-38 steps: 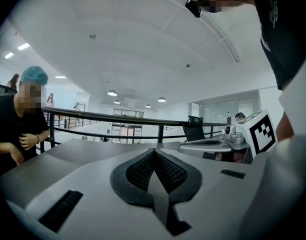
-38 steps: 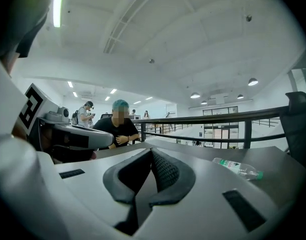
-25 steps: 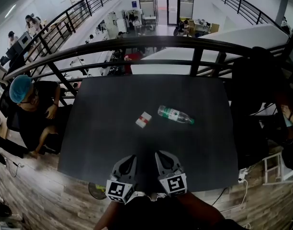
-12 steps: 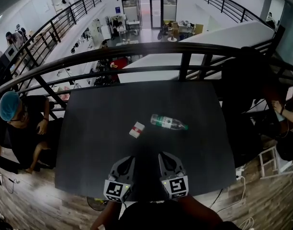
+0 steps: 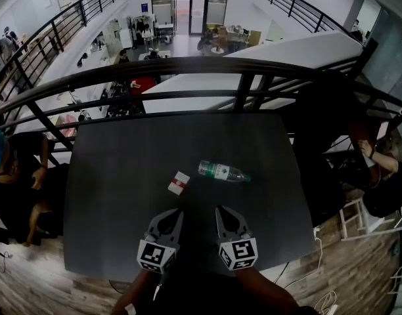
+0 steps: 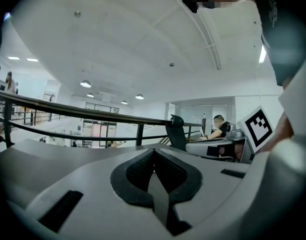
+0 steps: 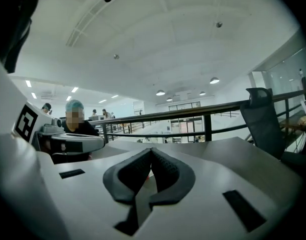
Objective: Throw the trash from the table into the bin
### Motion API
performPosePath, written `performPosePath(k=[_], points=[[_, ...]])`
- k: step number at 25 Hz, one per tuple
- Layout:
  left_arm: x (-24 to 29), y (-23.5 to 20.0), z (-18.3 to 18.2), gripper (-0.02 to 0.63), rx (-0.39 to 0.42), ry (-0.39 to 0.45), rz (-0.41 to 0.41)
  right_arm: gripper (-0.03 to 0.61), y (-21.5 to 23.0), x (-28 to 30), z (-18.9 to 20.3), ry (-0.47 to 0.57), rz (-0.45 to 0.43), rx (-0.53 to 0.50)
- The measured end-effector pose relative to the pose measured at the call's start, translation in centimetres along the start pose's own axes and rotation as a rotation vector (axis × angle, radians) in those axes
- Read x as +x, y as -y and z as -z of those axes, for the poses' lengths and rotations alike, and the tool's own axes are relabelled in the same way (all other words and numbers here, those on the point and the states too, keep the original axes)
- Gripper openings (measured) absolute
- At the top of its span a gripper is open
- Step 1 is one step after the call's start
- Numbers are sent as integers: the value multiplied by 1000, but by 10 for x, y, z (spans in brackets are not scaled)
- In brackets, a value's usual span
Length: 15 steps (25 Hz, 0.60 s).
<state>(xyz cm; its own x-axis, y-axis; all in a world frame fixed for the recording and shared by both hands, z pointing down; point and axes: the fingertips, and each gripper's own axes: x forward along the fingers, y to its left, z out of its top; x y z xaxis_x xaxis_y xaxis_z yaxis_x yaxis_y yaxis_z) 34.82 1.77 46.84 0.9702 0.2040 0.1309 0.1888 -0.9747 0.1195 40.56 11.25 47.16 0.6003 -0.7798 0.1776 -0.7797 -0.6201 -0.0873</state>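
Note:
A clear plastic bottle with a green label [image 5: 222, 171] lies on its side near the middle of the dark table [image 5: 109, 195]. A small white and red packet [image 5: 178, 183] lies to its left. My left gripper [image 5: 173, 214] and right gripper [image 5: 222, 212] hover side by side over the table's near edge, both shut and empty, pointing toward the trash. In the left gripper view the gripper [image 6: 153, 151] shows its pads pressed together; the right gripper [image 7: 151, 151] looks the same. No bin is in view.
A black railing [image 5: 188, 64] runs along the table's far side, with a lower floor beyond. A seated person [image 5: 17, 169] is at the left, another person [image 5: 385, 176] and a white stool [image 5: 358, 218] at the right. Wooden floor surrounds the table.
The whole view has shifted: table, bottle and packet sit further left and lower in the picture than before. Both grippers have moved a little forward over the table edge, still shut.

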Motion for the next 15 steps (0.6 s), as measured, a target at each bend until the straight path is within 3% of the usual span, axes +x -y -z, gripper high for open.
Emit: performPosePath(k=[5,8,15], points=[[14,-4,5,21,-9,-8,35,25,13,6,3,-20,44,17],[21,-4,9,20,-13,-11,33,25,20,13,8,-30,37,-30],[31,-6,13,20,-14,-46,-28,25,44,42,34,-160,-20,-141]])
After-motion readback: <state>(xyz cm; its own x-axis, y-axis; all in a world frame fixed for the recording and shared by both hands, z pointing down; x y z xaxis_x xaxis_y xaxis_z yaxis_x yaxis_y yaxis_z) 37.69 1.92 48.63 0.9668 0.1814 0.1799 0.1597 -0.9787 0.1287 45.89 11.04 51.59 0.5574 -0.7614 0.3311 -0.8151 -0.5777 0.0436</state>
